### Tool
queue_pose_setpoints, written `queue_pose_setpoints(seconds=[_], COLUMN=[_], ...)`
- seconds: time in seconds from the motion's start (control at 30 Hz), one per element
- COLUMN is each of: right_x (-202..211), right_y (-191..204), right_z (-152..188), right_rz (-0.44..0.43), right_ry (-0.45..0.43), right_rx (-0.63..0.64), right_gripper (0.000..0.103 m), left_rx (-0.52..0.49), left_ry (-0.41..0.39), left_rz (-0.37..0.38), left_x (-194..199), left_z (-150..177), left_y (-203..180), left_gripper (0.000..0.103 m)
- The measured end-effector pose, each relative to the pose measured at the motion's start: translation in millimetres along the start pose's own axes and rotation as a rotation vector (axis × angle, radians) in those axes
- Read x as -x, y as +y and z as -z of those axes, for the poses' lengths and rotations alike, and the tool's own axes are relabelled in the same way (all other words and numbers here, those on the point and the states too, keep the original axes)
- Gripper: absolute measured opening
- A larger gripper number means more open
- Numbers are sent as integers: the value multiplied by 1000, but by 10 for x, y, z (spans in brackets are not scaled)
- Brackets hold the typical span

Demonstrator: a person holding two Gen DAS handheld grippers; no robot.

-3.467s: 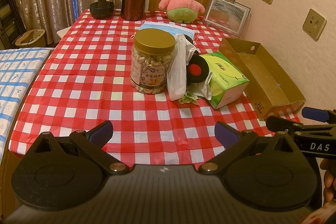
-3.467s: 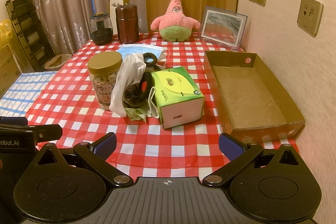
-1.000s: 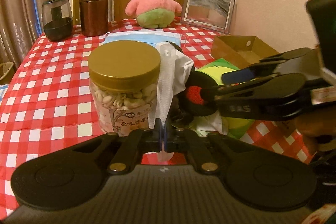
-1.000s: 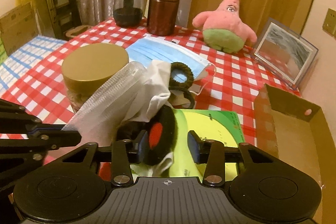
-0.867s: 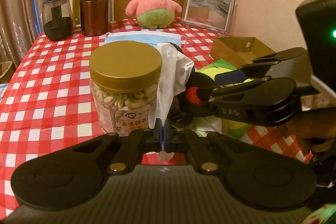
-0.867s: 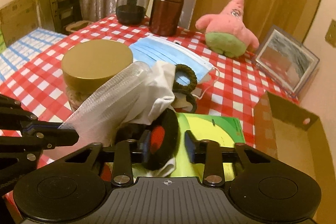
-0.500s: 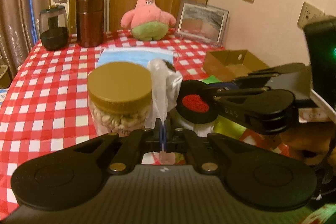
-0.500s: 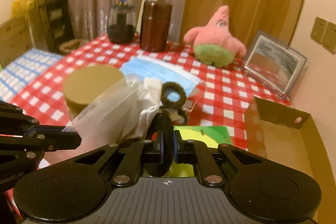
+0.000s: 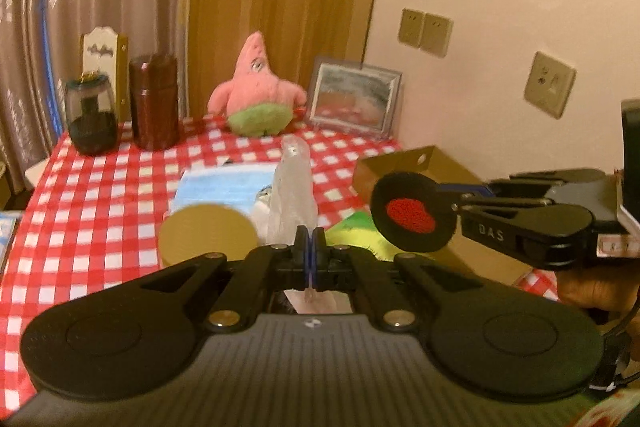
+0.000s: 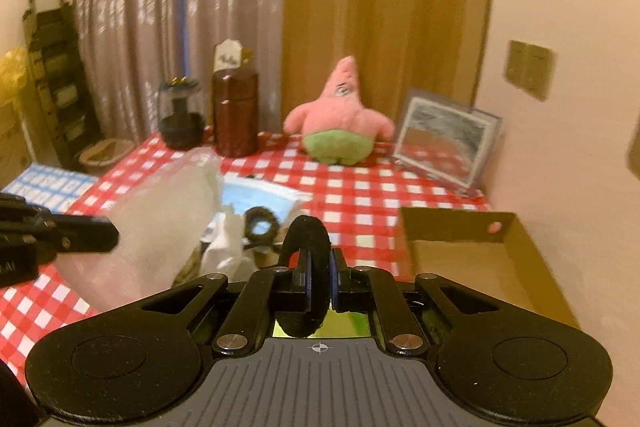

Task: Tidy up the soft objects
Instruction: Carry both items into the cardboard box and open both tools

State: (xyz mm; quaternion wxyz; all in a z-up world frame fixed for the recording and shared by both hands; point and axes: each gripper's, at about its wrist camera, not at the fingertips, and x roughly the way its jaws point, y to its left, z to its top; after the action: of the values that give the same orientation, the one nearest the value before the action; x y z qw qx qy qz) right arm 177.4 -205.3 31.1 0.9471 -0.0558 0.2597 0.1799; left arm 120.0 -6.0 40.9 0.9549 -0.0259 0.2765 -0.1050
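Observation:
My left gripper (image 9: 309, 251) is shut on a clear plastic bag (image 9: 294, 195) and holds it up above the table; the bag also shows in the right wrist view (image 10: 160, 227). My right gripper (image 10: 319, 279) is shut on a round black foam pad with a red centre (image 9: 414, 213), seen edge-on in the right wrist view (image 10: 306, 255), lifted above the green tissue pack (image 9: 356, 231). A brown cardboard box (image 10: 480, 267) lies open to the right. A pink starfish plush (image 10: 340, 119) sits at the back. A blue face mask (image 9: 224, 187) lies on the checked cloth.
A nut jar with a gold lid (image 9: 208, 237) stands below my left gripper. A black hair tie (image 10: 260, 227) and white cloth (image 10: 228, 243) lie by the mask. A brown canister (image 10: 234, 111), dark glass jar (image 10: 180, 119) and picture frame (image 10: 446, 143) stand at the back.
Both grippers have risen with their loads. The bag and the foam pad have come up off the pile and the table looks farther below.

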Motion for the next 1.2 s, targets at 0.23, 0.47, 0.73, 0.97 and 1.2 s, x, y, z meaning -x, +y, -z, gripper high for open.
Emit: queue_pose_setpoints(seconds=[0.23,0.47,0.73,0.97,1.2], right_x=[383,635,676,609,553], right_y=[-367,-965,-1586,-1838,-1949], right_z=[18,136,424,602,713], right_rz=[75,187,285,309,297], right_ry=[-44,-54,-2,37,58], right_rx=[-68,-151,-236,-288,-322], right_gripper=[9,9,9,9,9], left_rx=[-42,-73,-87,-60,-1], left_ry=[-40,-33,33,76,115], left_rz=[59,173,273,300,279], left_x=[65,-202,-812,-1303,-1548], left_z=[-253,-452,-415,-382,-336], left_y=[-355,-925,-1521,-1810,-1736], left_gripper=[0,0,0,1,32])
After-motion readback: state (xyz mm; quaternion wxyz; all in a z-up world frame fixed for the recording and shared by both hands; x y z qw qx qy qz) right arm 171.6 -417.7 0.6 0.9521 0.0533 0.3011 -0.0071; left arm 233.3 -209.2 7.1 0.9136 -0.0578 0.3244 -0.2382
